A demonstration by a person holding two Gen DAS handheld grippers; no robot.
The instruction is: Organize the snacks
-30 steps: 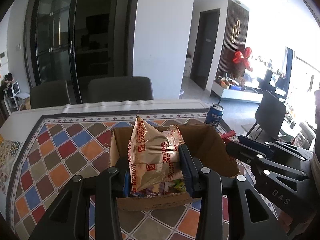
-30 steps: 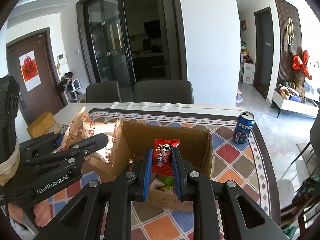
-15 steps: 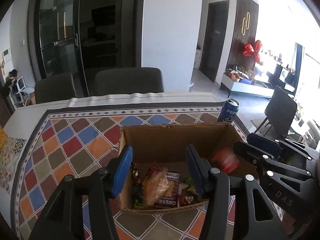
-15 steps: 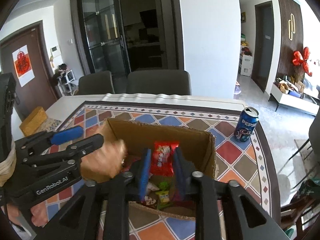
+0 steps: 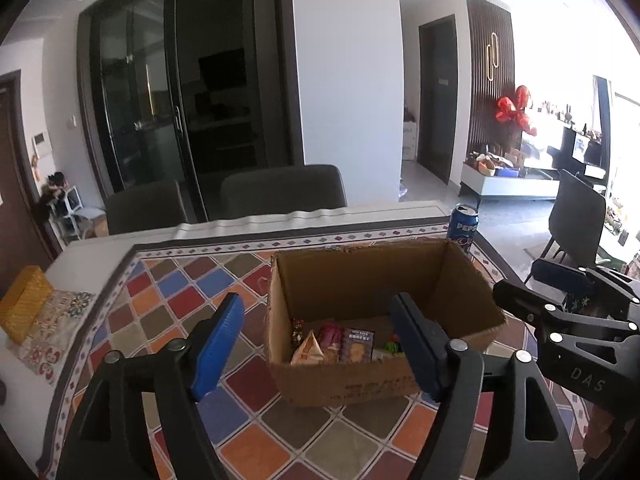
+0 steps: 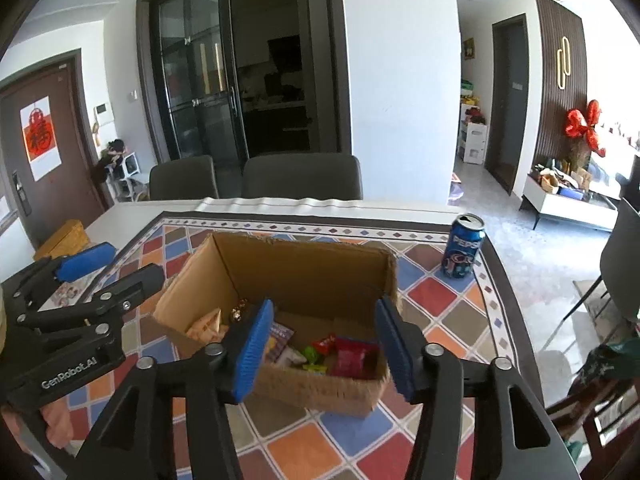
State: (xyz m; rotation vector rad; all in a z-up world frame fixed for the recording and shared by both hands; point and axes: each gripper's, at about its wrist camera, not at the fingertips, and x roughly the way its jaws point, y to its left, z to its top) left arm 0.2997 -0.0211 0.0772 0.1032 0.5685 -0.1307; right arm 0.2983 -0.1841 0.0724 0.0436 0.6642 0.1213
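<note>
Both pairs of fingers stand apart with nothing between them, having just been opening: the left gripper (image 5: 318,344) wide, the right gripper (image 6: 326,346) less so. One cardboard box (image 6: 304,268) sits on the worktop (image 6: 432,292)'s patterned cloth, holding several snack packets (image 6: 352,356), among them a biscuit bag (image 5: 308,354). One Pepsi can (image 6: 464,246) stands right of it.

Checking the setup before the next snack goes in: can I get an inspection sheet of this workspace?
Surface: table under a colourful diamond-pattern cloth.
Job's things: open cardboard box with snack packets on its floor.
Clutter: Pepsi can beyond the box; yellow box at the table's left edge.
Grippers: left gripper and right gripper open, jaws just widened, nothing held.
Cables: nothing seen.
Surroundings: chairs, glass doors.
</note>
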